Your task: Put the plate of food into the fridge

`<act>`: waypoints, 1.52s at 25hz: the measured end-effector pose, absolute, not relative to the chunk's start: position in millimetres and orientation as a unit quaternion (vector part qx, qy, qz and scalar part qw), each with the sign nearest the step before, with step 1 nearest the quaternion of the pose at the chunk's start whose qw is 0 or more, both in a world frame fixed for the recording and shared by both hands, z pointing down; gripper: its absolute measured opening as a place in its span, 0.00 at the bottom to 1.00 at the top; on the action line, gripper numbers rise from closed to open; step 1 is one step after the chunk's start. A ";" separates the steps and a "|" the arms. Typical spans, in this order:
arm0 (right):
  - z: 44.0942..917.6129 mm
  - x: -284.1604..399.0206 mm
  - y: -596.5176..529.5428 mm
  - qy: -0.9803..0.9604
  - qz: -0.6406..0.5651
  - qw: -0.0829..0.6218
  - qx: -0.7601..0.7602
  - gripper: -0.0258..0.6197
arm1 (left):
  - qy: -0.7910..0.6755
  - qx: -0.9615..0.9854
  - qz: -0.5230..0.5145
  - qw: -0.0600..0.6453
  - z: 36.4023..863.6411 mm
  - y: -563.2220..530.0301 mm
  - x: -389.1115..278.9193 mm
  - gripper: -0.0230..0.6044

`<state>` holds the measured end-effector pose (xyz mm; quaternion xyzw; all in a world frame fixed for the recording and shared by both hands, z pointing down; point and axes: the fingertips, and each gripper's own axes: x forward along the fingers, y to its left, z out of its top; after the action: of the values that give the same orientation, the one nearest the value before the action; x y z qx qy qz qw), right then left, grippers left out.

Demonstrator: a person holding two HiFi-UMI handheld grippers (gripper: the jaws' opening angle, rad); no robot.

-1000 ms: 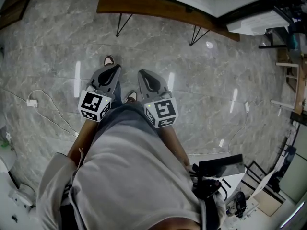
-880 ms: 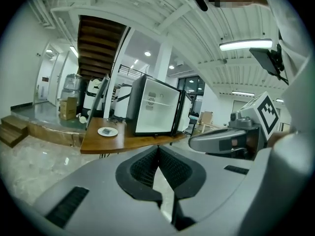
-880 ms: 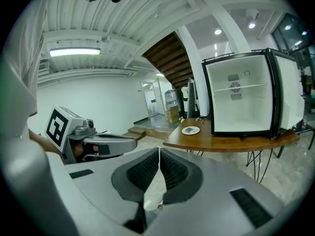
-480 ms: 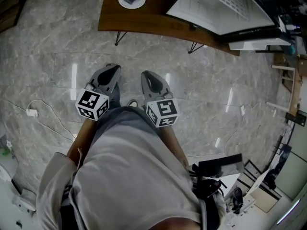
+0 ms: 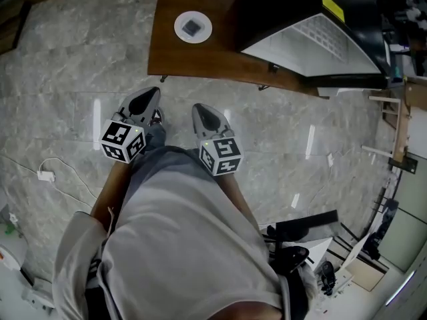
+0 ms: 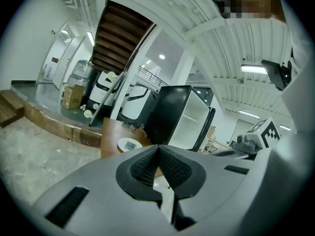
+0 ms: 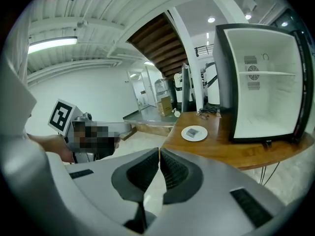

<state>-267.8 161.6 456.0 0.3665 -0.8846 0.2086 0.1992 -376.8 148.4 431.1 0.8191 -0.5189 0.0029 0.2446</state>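
Observation:
A white plate (image 5: 193, 27) with a small grey piece of food lies on the brown wooden table (image 5: 200, 59) ahead; the plate (image 7: 194, 132) lies left of the fridge in the right gripper view and the plate (image 6: 129, 144) shows small in the left gripper view. The black fridge (image 5: 313, 32) stands on the table with its door open and its white inside (image 7: 266, 97) bare. My left gripper (image 5: 144, 102) and right gripper (image 5: 203, 115) hang side by side over the floor, short of the table. Both are shut with nothing between the jaws.
The floor is grey marble tile (image 5: 67, 79). A white cable with a plug (image 5: 44, 176) lies on it at the left. Shelving and clutter (image 5: 400, 112) line the right side. A black device (image 5: 300, 235) stands behind me at the lower right.
I have walked closer to the table: plate and fridge slid down into fuller view. Both grippers stayed shut and side by side.

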 end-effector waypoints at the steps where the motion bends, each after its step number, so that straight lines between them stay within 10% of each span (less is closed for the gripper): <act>1: 457.2 -280.8 152.2 -0.886 0.209 0.201 0.362 0.07 | -0.517 0.819 -0.004 0.248 430.8 137.4 -388.8 0.07; 28: 551.5 -276.4 -152.1 -0.827 0.383 0.153 0.381 0.08 | -0.486 0.833 0.154 0.215 528.2 -188.7 -404.1 0.07; 31: 579.3 -269.6 -183.9 -0.798 0.457 0.128 0.372 0.26 | -0.473 0.833 0.180 0.223 549.9 -224.6 -390.4 0.07; 38: 612.4 -250.0 -239.9 -0.748 0.512 0.118 0.406 0.27 | -0.463 0.822 0.235 0.236 594.9 -271.4 -371.3 0.07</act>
<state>-250.0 -239.9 612.4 0.4057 -0.7480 0.5119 0.1175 -371.3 -271.4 594.9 0.8216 -0.4625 0.2353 0.2361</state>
